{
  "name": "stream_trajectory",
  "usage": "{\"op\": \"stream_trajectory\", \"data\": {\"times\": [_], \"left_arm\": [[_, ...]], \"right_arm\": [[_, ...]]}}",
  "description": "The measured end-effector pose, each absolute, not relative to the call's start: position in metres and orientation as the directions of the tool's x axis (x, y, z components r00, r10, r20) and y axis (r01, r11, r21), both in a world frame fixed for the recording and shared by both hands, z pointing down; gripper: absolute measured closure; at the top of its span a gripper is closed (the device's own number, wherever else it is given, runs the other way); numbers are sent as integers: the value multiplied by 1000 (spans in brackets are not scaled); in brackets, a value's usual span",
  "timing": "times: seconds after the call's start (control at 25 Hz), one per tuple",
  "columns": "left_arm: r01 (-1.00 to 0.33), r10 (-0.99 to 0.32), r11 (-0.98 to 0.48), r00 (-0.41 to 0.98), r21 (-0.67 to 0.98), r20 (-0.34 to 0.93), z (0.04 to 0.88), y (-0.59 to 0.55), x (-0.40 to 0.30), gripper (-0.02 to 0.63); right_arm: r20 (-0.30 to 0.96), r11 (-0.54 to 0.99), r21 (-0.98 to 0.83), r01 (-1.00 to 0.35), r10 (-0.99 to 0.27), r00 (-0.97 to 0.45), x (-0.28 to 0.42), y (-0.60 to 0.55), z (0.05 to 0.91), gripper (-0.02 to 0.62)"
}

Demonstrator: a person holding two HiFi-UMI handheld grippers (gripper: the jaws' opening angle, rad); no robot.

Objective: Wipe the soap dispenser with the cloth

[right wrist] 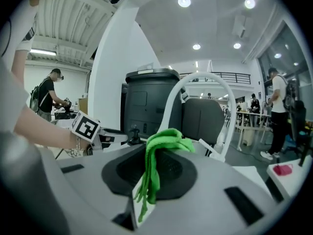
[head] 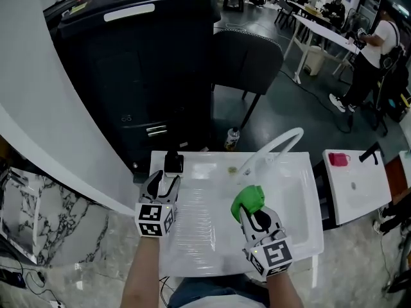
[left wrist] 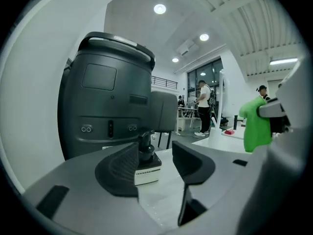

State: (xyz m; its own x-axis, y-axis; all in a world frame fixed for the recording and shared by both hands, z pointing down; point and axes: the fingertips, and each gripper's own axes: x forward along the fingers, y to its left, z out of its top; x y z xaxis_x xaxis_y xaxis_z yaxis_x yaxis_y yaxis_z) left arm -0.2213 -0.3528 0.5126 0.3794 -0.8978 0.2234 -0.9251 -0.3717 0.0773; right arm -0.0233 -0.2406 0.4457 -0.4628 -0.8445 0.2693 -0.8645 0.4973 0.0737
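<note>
Wiping not yet begun. Left hand-held gripper [head: 168, 179], jaws apart, brackets the soap dispenser [head: 173, 163] ungripped, centre-left. Right hand-held gripper [head: 252, 212] clamps the green cloth [head: 248, 199], clear of the dispenser.

The ribbed draining surface of the white sink top [head: 192, 236] lies bare between the left gripper [head: 168, 179] and right gripper [head: 250, 209], leaving an open lane. At the back left, the small black pump soap dispenser [head: 174, 163] on its white base stands between the left gripper's parted jaws, with a gap on one side. The arched white tap [head: 280, 142] bars the back right, and the tall black cabinet [head: 141, 63] stands close behind.
</note>
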Motion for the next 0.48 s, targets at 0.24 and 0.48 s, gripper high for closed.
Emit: {"op": "stream_trajectory", "data": {"times": [0.24, 0.48], "left_arm": [[-910, -890, -415, 409, 13, 201, 527, -400, -215, 411], [-880, -878, -466, 447, -94, 173, 524, -424, -211, 500]], "right_arm": [[341, 518, 78, -852, -817, -465, -19, -245, 471, 546], [386, 509, 76, -857, -808, -445, -9, -245, 486, 547]]}}
